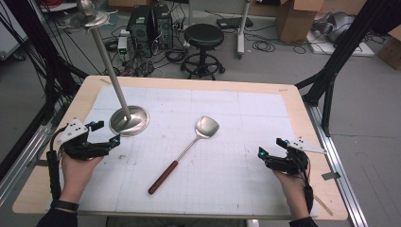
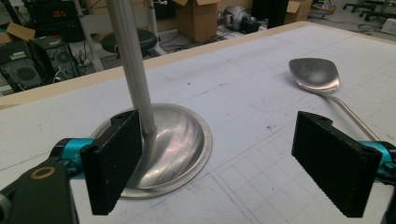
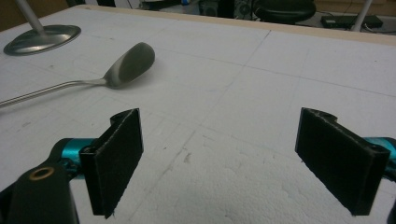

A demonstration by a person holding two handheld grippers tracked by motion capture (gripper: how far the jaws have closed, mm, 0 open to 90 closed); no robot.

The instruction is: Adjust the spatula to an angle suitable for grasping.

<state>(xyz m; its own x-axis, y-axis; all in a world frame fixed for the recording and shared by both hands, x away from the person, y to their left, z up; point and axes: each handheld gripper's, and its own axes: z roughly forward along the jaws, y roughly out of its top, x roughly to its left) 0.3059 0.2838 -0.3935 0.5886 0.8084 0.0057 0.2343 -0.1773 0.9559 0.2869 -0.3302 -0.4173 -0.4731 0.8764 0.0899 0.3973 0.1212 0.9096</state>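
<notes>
Lying near the middle of the white mat [image 1: 265,123], the spatula [image 1: 189,148] runs its long axis from a brown wooden handle at seven o'clock to a steel blade at one o'clock, pointing away from the person. At nine o'clock from it, the left gripper [image 1: 108,134] sits just beside the metal stand [image 1: 129,120], jaws wide and empty. At four o'clock, the right gripper [image 1: 270,147] is likewise spread, holding nothing.
</notes>
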